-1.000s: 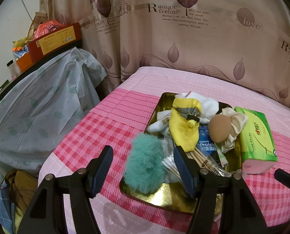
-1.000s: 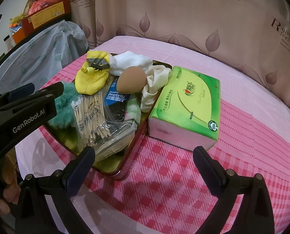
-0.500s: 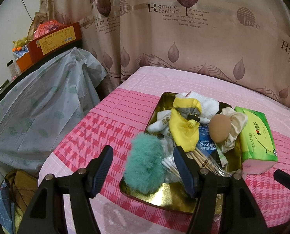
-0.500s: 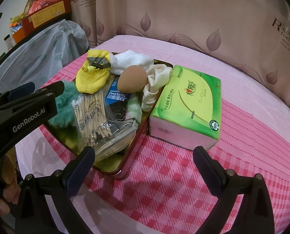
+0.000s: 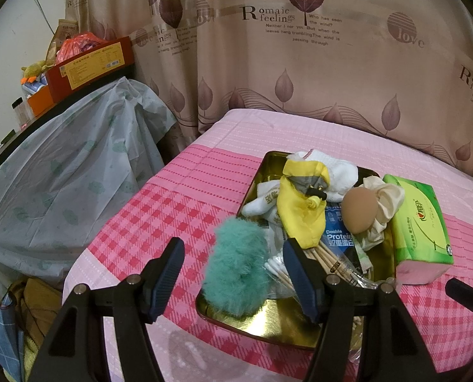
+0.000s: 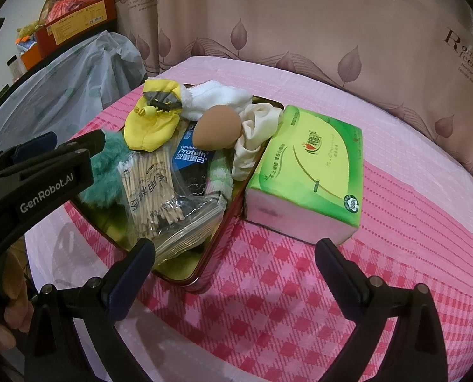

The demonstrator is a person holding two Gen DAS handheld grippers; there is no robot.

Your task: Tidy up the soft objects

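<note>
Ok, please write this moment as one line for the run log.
left gripper: open, before teal pompom | right gripper: open, empty | gold tray: full | tissue pack: beside tray

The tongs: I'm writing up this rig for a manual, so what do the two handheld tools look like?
Both tongs, the left and the right, are matte black plastic frames ending in two dark blue ribbed pads, with silver screw heads along the arms. The left one's side, seen from the right camera, carries white "GenRobot.AI" lettering. No cables or sleeves show.
</note>
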